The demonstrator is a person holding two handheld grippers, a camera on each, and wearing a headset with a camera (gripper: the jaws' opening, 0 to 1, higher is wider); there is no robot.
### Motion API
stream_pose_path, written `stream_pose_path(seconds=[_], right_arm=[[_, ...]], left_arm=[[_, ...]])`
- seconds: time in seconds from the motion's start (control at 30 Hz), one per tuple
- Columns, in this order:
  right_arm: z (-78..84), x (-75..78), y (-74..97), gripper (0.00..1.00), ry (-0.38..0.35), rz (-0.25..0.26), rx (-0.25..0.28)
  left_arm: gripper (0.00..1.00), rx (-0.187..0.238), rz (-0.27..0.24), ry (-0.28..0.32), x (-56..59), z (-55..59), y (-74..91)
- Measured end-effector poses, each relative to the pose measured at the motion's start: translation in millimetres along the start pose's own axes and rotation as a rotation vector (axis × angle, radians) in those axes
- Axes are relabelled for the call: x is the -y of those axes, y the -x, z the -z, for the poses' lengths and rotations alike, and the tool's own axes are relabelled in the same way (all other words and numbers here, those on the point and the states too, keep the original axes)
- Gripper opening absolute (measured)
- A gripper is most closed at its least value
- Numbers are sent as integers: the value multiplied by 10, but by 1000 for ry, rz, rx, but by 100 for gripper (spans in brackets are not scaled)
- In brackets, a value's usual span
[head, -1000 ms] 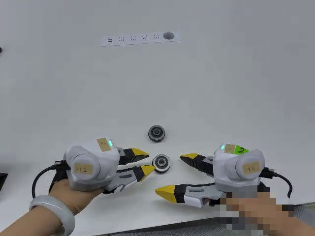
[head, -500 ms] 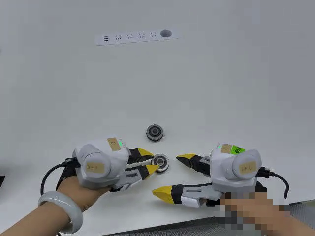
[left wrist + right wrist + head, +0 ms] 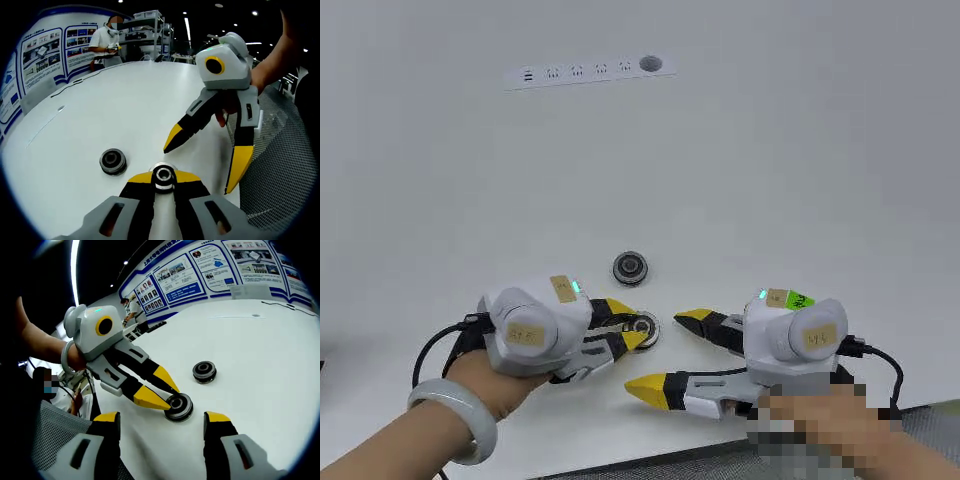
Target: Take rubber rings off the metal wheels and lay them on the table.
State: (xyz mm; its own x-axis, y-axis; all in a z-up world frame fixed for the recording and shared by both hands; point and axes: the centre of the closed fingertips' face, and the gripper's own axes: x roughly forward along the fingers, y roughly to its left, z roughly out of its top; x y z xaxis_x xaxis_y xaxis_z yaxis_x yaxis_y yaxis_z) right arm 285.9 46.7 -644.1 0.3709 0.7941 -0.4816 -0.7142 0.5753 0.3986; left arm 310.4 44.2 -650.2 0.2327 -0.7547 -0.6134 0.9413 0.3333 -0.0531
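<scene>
Tabletop (image 3: 770,160): left gripper (image 3: 629,324) seemingly snug around wheel (image 3: 643,326)

Bright even overhead light, soft faint shadows on the white table (image 3: 770,180), sharp focus, fisheye edge bending

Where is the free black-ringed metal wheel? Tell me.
Head view: the free black-ringed metal wheel lies on the white table, beyond the left gripper, which holds the other metal wheel.

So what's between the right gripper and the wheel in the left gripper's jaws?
Nothing: only bare white table separates the right gripper from the wheel, as seen in the head view.
</scene>
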Motion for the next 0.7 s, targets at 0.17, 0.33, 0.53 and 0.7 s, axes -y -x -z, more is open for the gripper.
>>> stream_pose_path(seconds=[0.17,0.33,0.53,0.7], right_arm=[[8,8,-5,68,-6,0,2],[21,7,-10,68,-15,-1,5],[15,4,-21,68,-26,-4,12],[3,12,-31,68,-34,-7,20]], left_arm=[[15,-16,0,-18,-8,22,-18],[14,-17,9,-29,3,18,-24],[15,-23,21,-36,19,17,-33],[14,-29,18,-62,7,21,-38]])
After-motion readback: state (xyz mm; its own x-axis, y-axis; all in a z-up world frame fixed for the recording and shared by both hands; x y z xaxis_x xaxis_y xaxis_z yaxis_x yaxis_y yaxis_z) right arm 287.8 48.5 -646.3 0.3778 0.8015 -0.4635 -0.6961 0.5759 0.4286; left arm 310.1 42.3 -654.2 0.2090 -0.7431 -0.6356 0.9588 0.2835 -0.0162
